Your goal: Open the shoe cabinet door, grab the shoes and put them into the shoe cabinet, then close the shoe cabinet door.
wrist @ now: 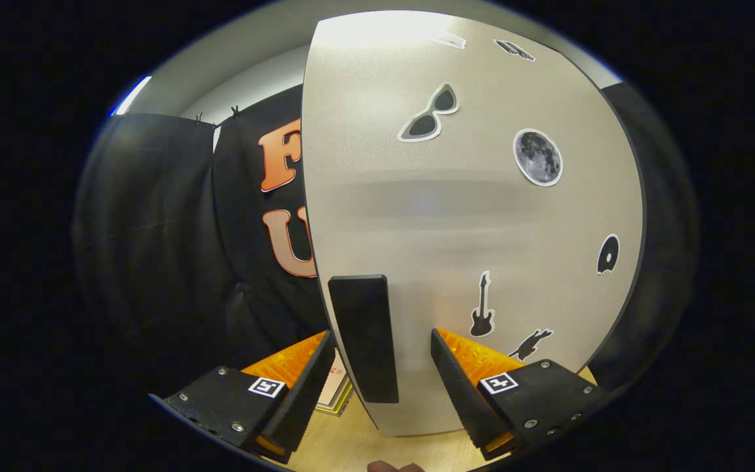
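- The door [469,216] is seen dead ahead, pale panel with stickers on it, and its black handle [363,337] sits near the door's edge at about 7 o'clock on the panel.
- The gripper [383,357] is held open, with the handle between the fingers, closer to the left one. Neither finger looks pressed on it yet.
- Whether the door is cracked open or fully shut can't really be told from this angle.
- Probably the grab-the-handle step, so the task looks barely started. The fingers should be centred on the handle and closed square before anything is pulled, and the pull should be swung along the hinge arc so the grip isn't twisted off.
- No shoes are spotted here.
- A light wooden floor [358,439] is seen at 6 o'clock under the fingers, and black cloth [154,229] is hung at 9 o'clock.
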